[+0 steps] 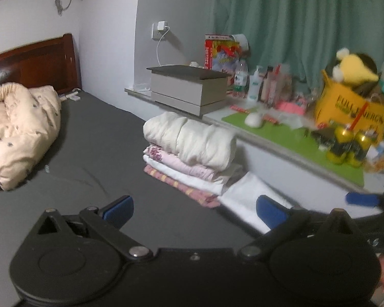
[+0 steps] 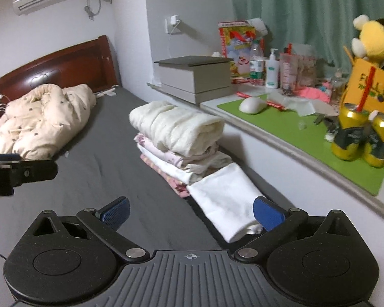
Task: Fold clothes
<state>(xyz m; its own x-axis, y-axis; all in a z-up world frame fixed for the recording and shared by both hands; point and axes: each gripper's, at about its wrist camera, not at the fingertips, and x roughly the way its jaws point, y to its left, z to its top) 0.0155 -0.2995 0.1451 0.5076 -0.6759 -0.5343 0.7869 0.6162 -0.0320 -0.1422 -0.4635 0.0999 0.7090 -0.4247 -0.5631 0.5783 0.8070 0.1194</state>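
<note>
Left gripper (image 1: 194, 211): my jaws stand wide apart with nothing between the blue pads, above the grey bed sheet (image 1: 97, 138).
Right gripper (image 2: 190, 212): my jaws are likewise spread wide and empty; the right pad shows just in front of the folded white cloth (image 2: 225, 194).
Folded white cloth: lies flat on the bed sheet, beside the wall under the ledge, touching the near end of the stack.
Stack of folded clothes (image 2: 176, 138): on the bed sheet by the ledge, a cream roll on top, pink and white layers below.
Quilted cream jacket (image 2: 41, 120): crumpled near the wooden headboard (image 2: 64, 64), well apart from the stack.
Ledge (image 2: 294, 125): carries a green mat, a white mouse, yellow cans, bottles.
</note>
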